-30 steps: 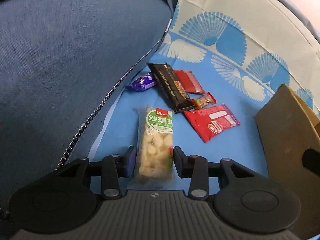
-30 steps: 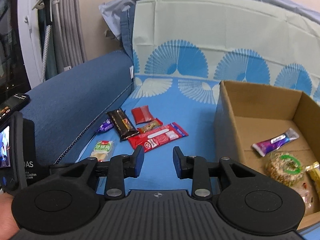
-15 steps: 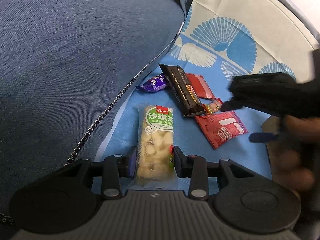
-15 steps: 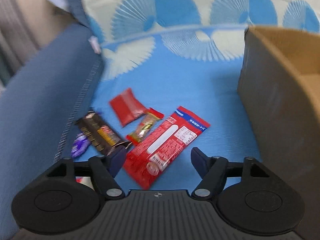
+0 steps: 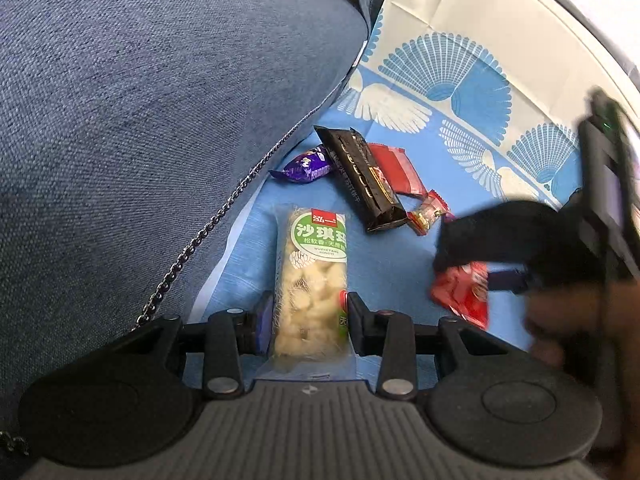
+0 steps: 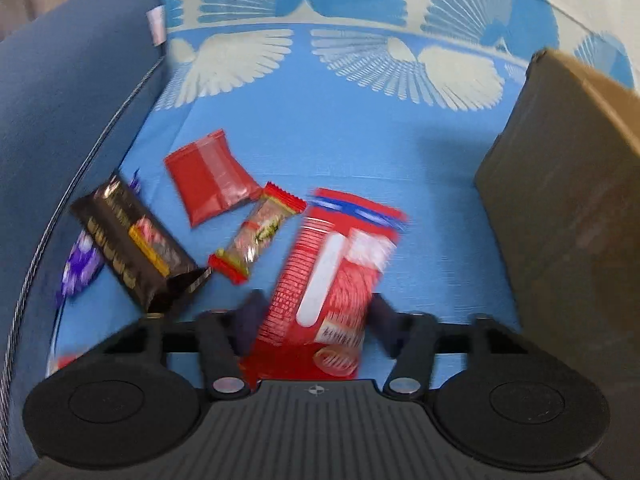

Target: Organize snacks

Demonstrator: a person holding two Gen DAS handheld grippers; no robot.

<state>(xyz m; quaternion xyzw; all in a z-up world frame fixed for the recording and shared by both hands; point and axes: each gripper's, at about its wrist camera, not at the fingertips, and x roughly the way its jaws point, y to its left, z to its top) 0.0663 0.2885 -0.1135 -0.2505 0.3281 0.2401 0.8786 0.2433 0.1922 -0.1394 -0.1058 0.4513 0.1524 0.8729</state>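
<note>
Right gripper [image 6: 316, 316] has dropped over the long red packet [image 6: 332, 268], fingers just closing around it.
Left gripper [image 5: 308, 320] fingers clamp the green-labelled pastry pack [image 5: 312, 280].

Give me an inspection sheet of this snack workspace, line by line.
Surface: blue fan-print cloth.
Job's things: sachima pack, long red packet, black bar, red pouch, small candy and purple candy on the cloth; cardboard box at right.
Clutter: nothing seen.
Claws: left claw shut on sachima pack; right claw has just been closing, long red packet between its jaws, contact blurred.
Cables: nothing seen.
Surroundings: blue cushion beside the snacks.
</note>
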